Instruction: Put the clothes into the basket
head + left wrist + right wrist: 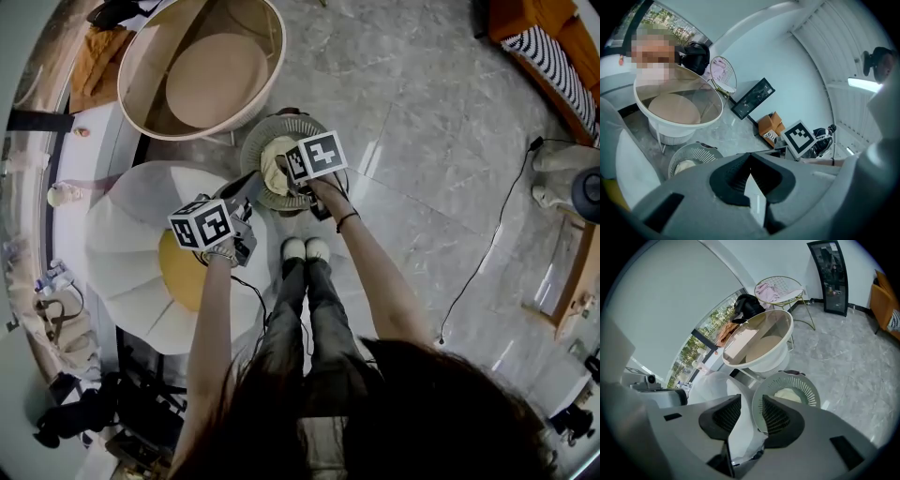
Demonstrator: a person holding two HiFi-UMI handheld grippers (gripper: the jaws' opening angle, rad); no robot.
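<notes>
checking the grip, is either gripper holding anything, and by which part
Nothing is held: the right gripper is open above the basket, the left gripper shut and empty.

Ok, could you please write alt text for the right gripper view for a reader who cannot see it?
The right gripper, jaws apart, points down at a round slatted basket with a pale garment inside, on a grey stone floor. Behind stand a large white bowl chair and a wire chair draped with pink cloth.

Slatted plastic basket (249, 150) (matt grey); polished, glossy stone floor (422, 122).
</notes>
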